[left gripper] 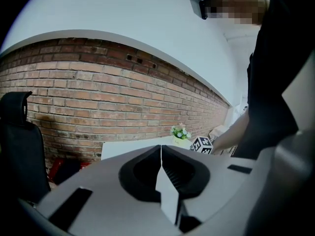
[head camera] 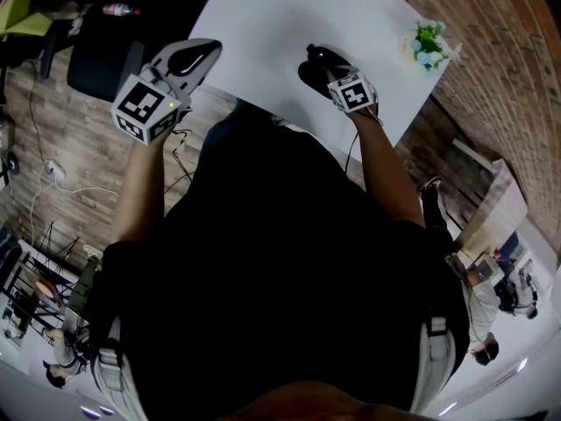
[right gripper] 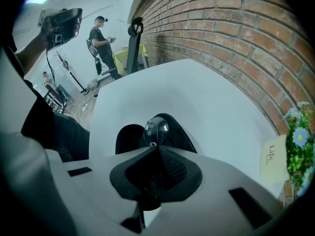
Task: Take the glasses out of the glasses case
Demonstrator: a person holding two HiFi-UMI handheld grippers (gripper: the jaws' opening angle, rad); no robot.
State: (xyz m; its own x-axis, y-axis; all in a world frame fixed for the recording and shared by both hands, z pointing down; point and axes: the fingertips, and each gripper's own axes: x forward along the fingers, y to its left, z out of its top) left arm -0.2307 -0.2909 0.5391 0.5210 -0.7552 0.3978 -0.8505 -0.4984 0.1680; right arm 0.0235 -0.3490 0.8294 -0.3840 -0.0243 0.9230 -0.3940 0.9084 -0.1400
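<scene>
A white bench (head camera: 289, 16) stands beside a brick wall (right gripper: 236, 33), over a wooden floor (head camera: 79, 165). The glasses (right gripper: 156, 130) sit at the very tips of the right claw (right gripper: 157, 150), which is pressed together on them. One round lens shows just past the tips, and a thin bit of frame runs back between the jaws. Directly below and just beyond that claw lies the glasses case (right gripper: 129, 137), black and open on the bench, with dark parts showing on either side of the lens. Whether the glasses touch the case I cannot tell. Further ahead of the right claw and off to its right, near the bench's corner, is a small flower pot (right gripper: 295, 154). The left claw (left gripper: 161, 154) is pressed together with nothing between its jaws. It hangs off the bench's near edge, above the floor, well apart from the case. To the left of this claw stands a black chair (left gripper: 17, 141).
</scene>
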